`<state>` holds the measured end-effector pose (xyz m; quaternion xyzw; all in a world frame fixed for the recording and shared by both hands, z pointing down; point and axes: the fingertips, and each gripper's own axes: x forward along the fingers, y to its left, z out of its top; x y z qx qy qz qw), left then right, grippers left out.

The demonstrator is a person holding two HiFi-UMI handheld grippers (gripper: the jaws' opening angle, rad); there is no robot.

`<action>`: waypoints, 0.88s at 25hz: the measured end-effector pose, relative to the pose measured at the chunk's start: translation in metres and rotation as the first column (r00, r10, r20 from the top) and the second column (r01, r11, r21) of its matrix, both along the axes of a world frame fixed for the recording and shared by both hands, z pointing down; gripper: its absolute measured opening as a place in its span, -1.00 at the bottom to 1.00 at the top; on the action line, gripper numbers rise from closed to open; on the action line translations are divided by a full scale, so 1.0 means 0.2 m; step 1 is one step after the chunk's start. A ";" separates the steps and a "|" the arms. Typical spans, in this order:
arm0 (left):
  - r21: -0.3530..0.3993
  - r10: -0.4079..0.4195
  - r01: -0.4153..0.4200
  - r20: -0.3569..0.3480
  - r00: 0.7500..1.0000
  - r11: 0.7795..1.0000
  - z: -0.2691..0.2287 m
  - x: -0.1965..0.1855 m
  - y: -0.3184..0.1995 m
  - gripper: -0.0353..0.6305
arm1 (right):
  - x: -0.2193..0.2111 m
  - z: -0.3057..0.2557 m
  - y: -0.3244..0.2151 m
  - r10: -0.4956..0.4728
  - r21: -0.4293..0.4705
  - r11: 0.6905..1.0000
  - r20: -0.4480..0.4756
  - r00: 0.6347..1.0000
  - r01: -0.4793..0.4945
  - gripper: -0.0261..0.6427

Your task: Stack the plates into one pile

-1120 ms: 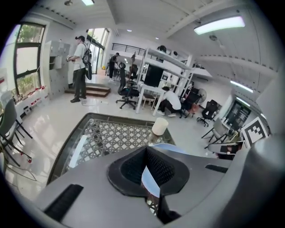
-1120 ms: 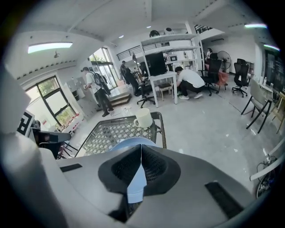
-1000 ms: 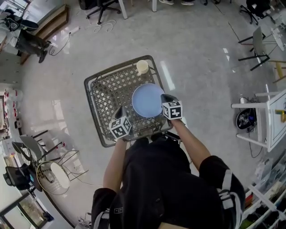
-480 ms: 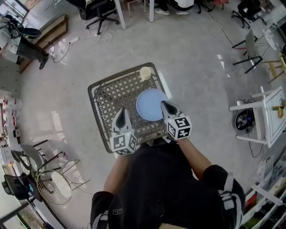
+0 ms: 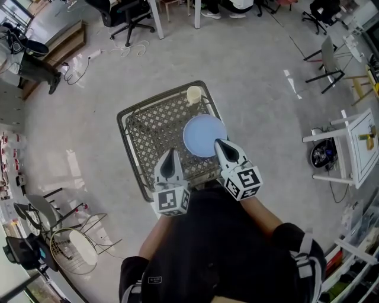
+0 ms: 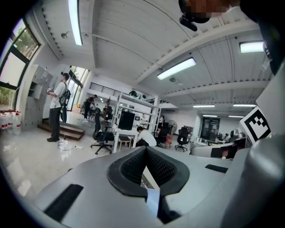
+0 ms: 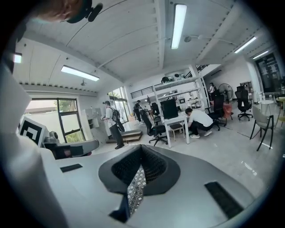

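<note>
A light blue plate [image 5: 204, 135], or a pile of them that I cannot tell apart from above, lies on the right half of a dark metal mesh table [image 5: 131, 155]. My left gripper [image 5: 172, 153] is over the table's near edge, left of the plate, shut and holding nothing. My right gripper [image 5: 219, 144] has its tip at the plate's near rim, also shut and holding nothing. In the left gripper view the left gripper [image 6: 146, 149] tilts up towards the ceiling. The right gripper [image 7: 141, 147] does the same in the right gripper view, with the mesh showing through the slit between its pads.
A cream cup [image 5: 194, 93] stands at the table's far right corner. A white table [image 5: 355, 155] is at the right, office chairs [image 5: 127, 15] are at the back, and a wire chair [image 5: 71, 237] is at the lower left. People [image 6: 58, 107] stand or sit far off in the room.
Both grippers have drawn back towards the person, away from the plate. The right tip has gone from over the plate to its near rim.
</note>
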<state>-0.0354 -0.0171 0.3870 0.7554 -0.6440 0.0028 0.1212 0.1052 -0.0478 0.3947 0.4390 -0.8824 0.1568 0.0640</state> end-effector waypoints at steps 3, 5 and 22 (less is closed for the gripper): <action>0.003 0.010 -0.010 0.008 1.000 1.000 0.00 -0.01 -0.01 -0.85 | -0.03 0.01 0.01 -0.002 0.001 1.000 -0.009 1.000 0.002 -0.89; 0.015 0.018 -0.019 0.017 1.000 1.000 -0.01 -0.02 -0.01 -0.85 | -0.05 0.00 0.01 -0.001 0.004 1.000 -0.011 1.000 0.001 -0.89; 0.022 0.024 -0.024 0.016 1.000 0.999 -0.02 -0.06 -0.04 -0.84 | -0.07 0.03 -0.02 0.019 -0.009 1.000 -0.003 1.000 -0.019 -0.89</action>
